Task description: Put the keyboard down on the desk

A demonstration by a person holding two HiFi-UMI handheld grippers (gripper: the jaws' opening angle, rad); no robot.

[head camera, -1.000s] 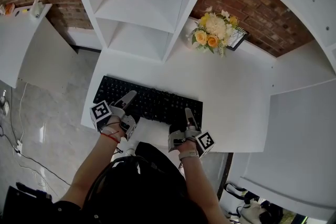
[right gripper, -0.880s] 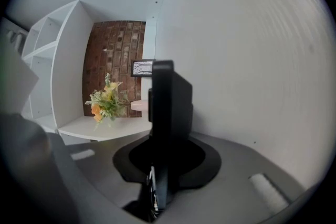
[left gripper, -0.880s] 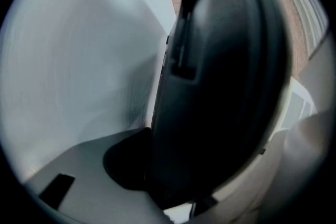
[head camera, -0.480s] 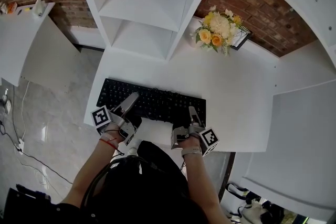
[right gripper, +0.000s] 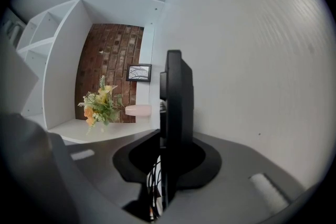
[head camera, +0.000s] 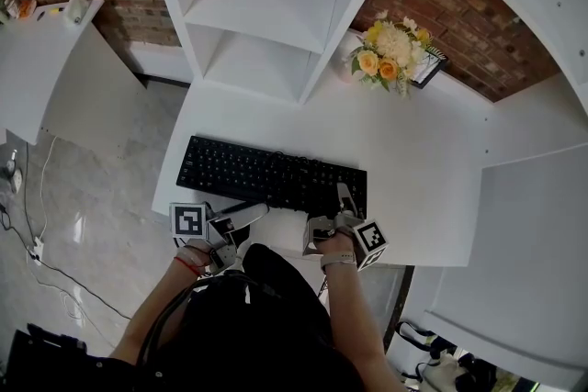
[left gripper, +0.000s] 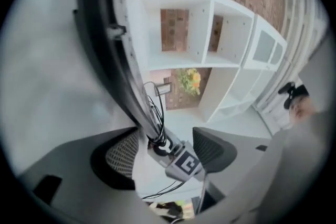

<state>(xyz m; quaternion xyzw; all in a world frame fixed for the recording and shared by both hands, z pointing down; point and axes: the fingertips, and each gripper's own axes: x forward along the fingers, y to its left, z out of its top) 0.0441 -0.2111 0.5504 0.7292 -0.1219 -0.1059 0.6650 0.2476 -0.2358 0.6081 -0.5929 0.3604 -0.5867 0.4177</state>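
Note:
The black keyboard (head camera: 271, 179) lies flat on the white desk (head camera: 423, 188), near its front edge. My left gripper (head camera: 250, 214) is off the keyboard, at the desk's front edge, pointing right along it. Its jaws have just been opening and now stand open, with nothing pressed between the pads (left gripper: 123, 157). In the left gripper view the keyboard (left gripper: 105, 44) runs away as a dark arc towards my right gripper (left gripper: 184, 162). My right gripper (head camera: 344, 197) is shut on the keyboard's front right edge. In the right gripper view the keyboard (right gripper: 176, 107) stands edge-on between the jaws of that gripper (right gripper: 170, 157).
A white shelf unit (head camera: 266, 5) stands at the desk's back against a brick wall. A bunch of flowers (head camera: 390, 55) and a small picture frame (head camera: 430, 64) sit at the back right. A white side table (head camera: 37, 60) is at left, with cables on the floor (head camera: 37, 243).
My left gripper has opened, let go of the keyboard's front edge, drawn back towards the person and rolled to point right. The right gripper has kept still on the keyboard.

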